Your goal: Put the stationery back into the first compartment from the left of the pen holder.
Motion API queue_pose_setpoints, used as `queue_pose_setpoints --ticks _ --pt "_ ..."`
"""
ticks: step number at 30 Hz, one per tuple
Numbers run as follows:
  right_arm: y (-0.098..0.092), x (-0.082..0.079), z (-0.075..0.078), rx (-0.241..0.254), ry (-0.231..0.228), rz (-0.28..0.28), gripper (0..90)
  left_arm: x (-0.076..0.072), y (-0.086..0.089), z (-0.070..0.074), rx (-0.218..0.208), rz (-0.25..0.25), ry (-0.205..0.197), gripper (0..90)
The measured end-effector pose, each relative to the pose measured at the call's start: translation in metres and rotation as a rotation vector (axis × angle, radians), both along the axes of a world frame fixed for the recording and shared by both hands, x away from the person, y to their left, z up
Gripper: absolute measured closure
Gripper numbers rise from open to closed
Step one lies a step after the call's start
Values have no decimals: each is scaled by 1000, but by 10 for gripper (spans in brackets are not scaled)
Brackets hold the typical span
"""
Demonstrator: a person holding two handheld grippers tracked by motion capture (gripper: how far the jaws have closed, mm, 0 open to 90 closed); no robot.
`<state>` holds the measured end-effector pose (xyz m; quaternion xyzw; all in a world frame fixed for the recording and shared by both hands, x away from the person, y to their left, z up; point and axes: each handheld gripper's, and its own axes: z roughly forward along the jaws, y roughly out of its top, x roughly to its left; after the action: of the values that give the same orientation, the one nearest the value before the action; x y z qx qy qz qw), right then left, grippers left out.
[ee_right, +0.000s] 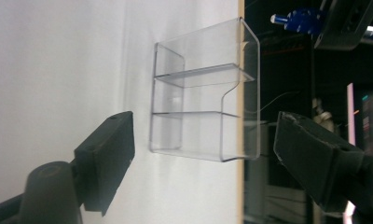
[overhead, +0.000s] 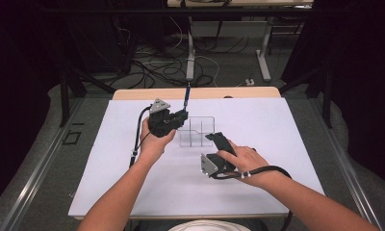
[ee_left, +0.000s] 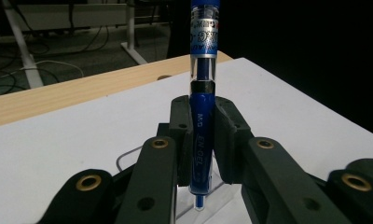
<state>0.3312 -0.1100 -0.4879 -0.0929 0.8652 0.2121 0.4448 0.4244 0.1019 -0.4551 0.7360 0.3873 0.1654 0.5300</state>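
A blue gel pen [ee_left: 201, 135] stands upright, and my left gripper [ee_left: 202, 140] is shut on its lower barrel. In the high view the pen [overhead: 186, 95] rises above the left gripper [overhead: 180, 117], just over the left end of a clear plastic organizer [overhead: 197, 131] with several compartments. The pen's tip points down at the organizer's clear edge [ee_left: 222, 196]. My right gripper [ee_right: 203, 149] is open, turned on its side, and the organizer [ee_right: 205, 112] sits a short way beyond its jaws. From above, the right gripper [overhead: 218, 139] is at the organizer's near right corner.
A white mat [overhead: 133, 183] covers the wooden table [overhead: 133, 94]. Beyond the table's far edge are cables [overhead: 161, 67] and desk legs [overhead: 190, 53] on the floor. Dark surroundings lie on both sides.
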Motion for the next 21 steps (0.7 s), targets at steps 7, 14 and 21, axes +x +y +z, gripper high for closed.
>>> queue_pose_setpoints --ticks 7,14,21 --pt "-5 0 -3 66 85 -76 166 6 -3 -12 6 19 -3 788" --pt "-9 0 -6 70 95 -82 160 14 -9 -22 32 34 5 788" --pt "-10 -4 -11 77 111 -87 160 16 -9 -30 39 48 -10 787"
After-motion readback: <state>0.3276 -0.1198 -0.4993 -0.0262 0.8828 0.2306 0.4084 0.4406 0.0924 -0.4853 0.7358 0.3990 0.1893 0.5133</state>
